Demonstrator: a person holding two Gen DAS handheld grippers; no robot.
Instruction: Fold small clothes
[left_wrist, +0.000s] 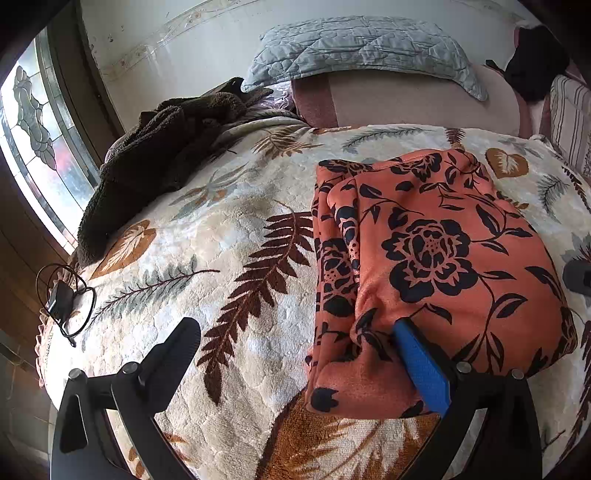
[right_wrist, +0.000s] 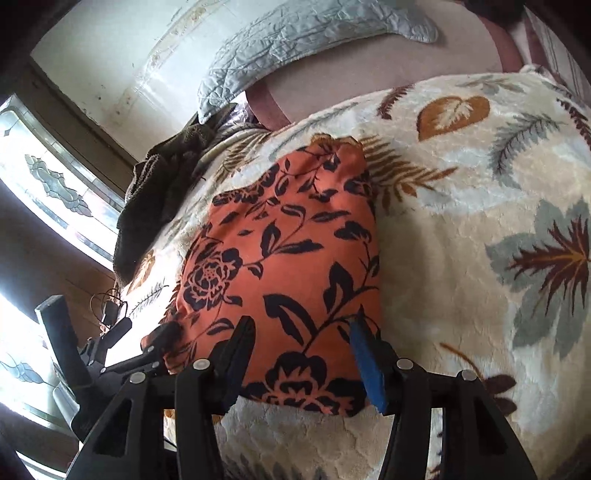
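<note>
A folded orange garment with black flowers (left_wrist: 436, 258) is seen on a leaf-patterned plush bed blanket (left_wrist: 236, 236) — left gripper (left_wrist: 299, 332) fingers spread wide, right gripper (right_wrist: 303, 332) fingers parted astride its near edge, unpressed.

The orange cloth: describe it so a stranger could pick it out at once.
Start from the bed, spread with a cream blanket printed with brown and grey leaves. Below the grey quilted pillow, the orange cloth lies folded into a compact block. It alone is bright orange with black flowers and vines; the only other garment, the dark brown fleece, lies heaped near the window.
</note>
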